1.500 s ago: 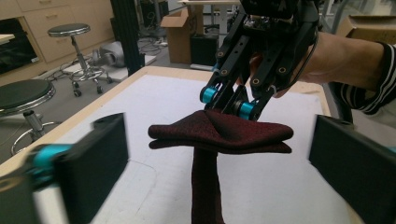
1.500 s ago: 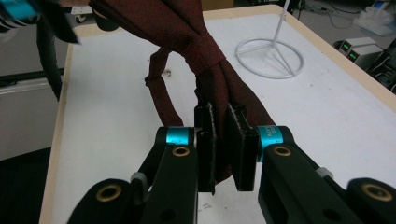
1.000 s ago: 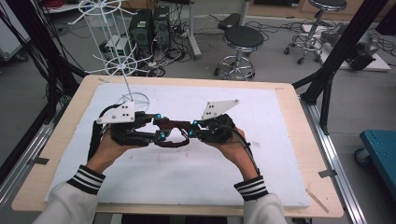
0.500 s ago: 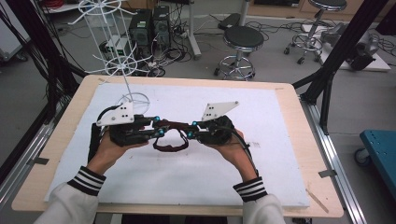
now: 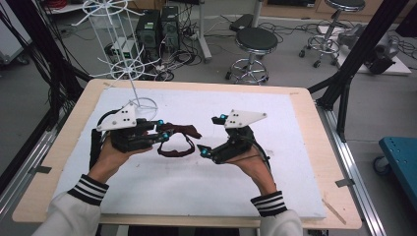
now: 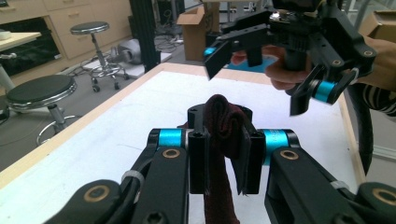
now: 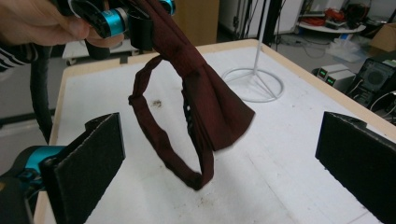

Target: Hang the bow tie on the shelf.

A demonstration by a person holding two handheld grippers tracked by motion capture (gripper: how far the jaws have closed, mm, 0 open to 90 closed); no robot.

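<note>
A dark red fabric band (image 5: 177,145) hangs in a loop from my left gripper (image 5: 164,132), which is shut on one bunched end of it (image 6: 223,121). In the left gripper view the pads of my left gripper (image 6: 223,154) pinch the cloth tightly. My right gripper (image 5: 209,136) sits a little to the right of the band; its jaws have just been opening and now stand wide apart. In the right gripper view the band (image 7: 205,102) dangles ahead of my right gripper (image 7: 224,163), untouched by its pads (image 7: 88,163). The loop's low end rests near the white board.
A white foam board (image 5: 196,196) covers the wooden table. A white wire rack (image 5: 130,69) stands on a ring base (image 7: 254,84) at the board's far left, close behind the left gripper. Stools (image 5: 255,42) and computer cases stand on the floor beyond the table.
The right gripper has let go of the band, opened wide and drawn away to the right. The band now hangs from the left gripper alone, which has stayed put.
</note>
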